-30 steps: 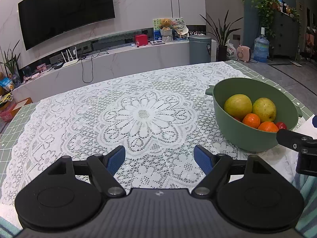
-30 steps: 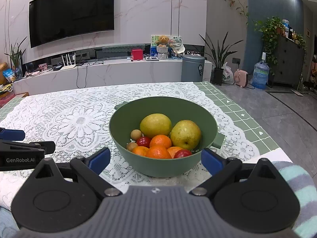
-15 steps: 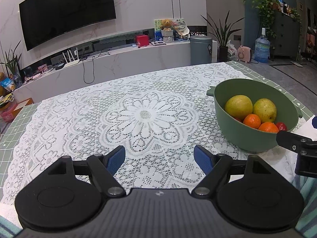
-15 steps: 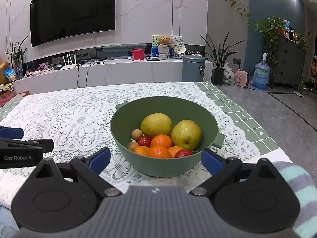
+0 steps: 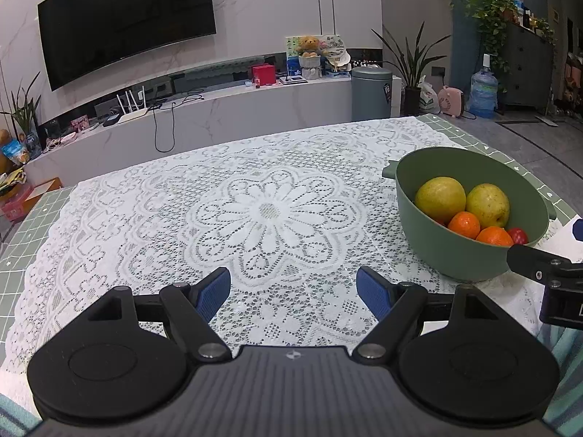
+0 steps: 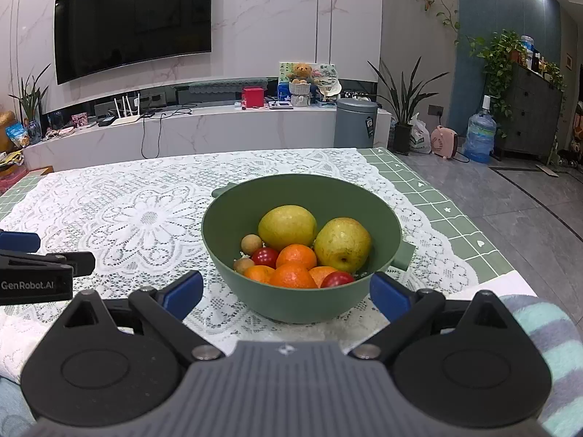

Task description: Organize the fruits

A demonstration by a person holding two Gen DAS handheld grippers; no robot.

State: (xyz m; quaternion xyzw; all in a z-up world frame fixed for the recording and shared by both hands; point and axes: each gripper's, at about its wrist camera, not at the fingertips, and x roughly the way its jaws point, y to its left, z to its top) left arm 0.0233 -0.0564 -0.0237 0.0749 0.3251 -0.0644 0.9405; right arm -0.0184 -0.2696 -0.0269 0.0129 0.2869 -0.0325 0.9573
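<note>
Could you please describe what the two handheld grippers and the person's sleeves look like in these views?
Both the left gripper and right gripper have black linkage arms with round discs, a ribbed grey body and blue ribbed pads. The left gripper's side reads "GenRobot.AI" in white. A fuzzy sleeve striped in light teal and grey shows beside the right gripper.

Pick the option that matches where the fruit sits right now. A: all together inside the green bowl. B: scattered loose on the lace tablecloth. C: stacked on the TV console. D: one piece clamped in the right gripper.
A: the pears, oranges and small red fruits all lie inside the green bowl, while the right gripper and the left gripper are both open and empty.
</note>
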